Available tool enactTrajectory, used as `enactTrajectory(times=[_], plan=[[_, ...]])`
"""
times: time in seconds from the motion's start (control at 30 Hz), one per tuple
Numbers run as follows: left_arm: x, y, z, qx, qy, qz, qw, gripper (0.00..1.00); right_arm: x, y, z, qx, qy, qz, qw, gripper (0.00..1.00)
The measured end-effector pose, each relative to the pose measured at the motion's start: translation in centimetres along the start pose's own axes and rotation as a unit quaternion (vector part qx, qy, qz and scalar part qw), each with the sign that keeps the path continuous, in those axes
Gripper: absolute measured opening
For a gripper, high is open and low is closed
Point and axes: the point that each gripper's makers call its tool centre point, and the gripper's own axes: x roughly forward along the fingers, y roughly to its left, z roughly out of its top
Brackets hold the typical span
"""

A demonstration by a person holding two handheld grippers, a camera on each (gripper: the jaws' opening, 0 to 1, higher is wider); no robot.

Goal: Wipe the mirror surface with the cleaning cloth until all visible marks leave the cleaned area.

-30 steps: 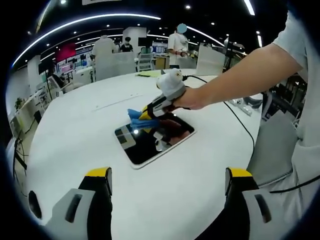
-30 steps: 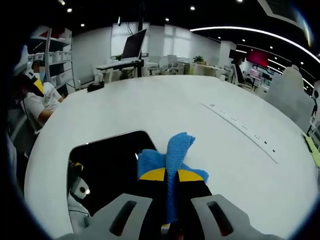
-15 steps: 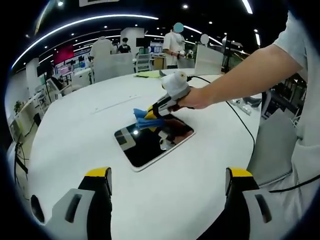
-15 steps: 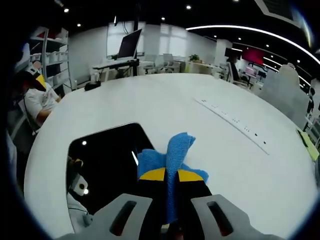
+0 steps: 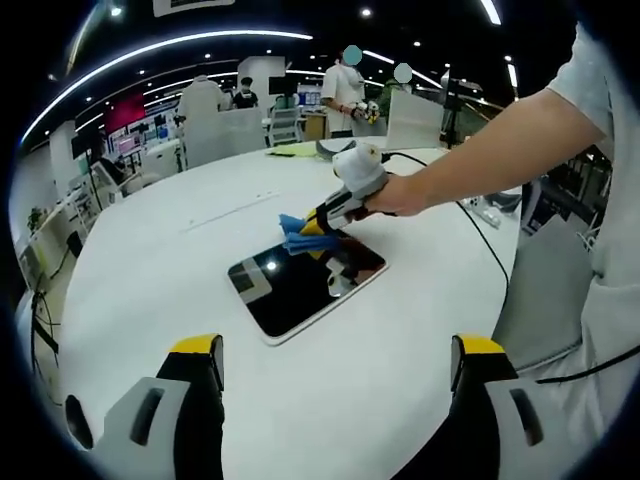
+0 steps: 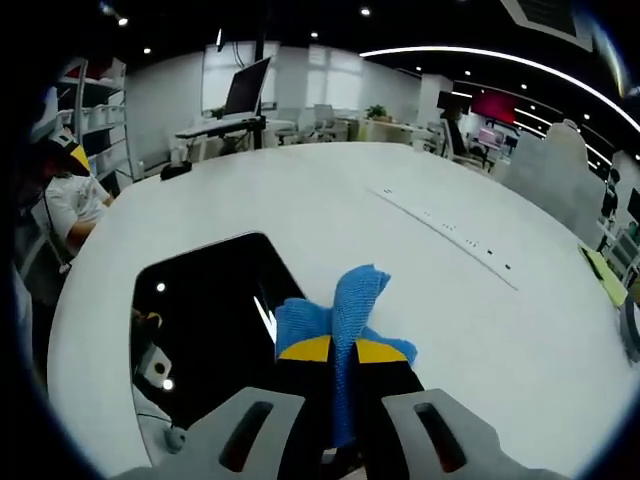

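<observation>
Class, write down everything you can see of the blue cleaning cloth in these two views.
The cleaning cloth is bright blue with a woven, towel-like texture, bunched into folds. It is pinched between the closed, yellow-tipped jaws of the right tool, its free end sticking out past the tips. In the left gripper view the cloth sits at the far edge of the dark mirror, which lies flat on the white table. Whether it presses on the glass is unclear.

Open-plan office, desks, monitor, chairs
</observation>
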Motion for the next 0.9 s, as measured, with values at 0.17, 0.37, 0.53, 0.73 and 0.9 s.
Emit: enactTrajectory(times=[0.17,0.37,0.53,0.73,0.9], plan=[[-0.1,0.0,0.2,0.004,0.0,0.001,1.0,0.95,-0.8,-0.4,-0.5,0.005,0.002,-0.009,0.9999,0.02],[-0.1,0.0,0.4,0.007,0.0,0.001,1.0,0.95,-1.5,-0.8,-1.1,0.009,0.0,-0.023,0.9997,0.02],[-0.1,-0.2,0.7,0.011,-0.001,0.0,0.9999,0.95,-2.0,-1.3,-1.6,0.015,0.0,-0.033,0.9993,0.02],[0.0,-0.3,1.0,0.016,-0.003,-0.002,0.9999,0.95,-2.6,-1.4,-2.2,0.019,-0.001,-0.048,0.9987,0.02],[0.0,-0.4,1.3,0.015,-0.007,-0.004,0.9999,0.95,-3.2,-1.4,-2.5,0.025,-0.001,-0.066,0.9975,0.02]])
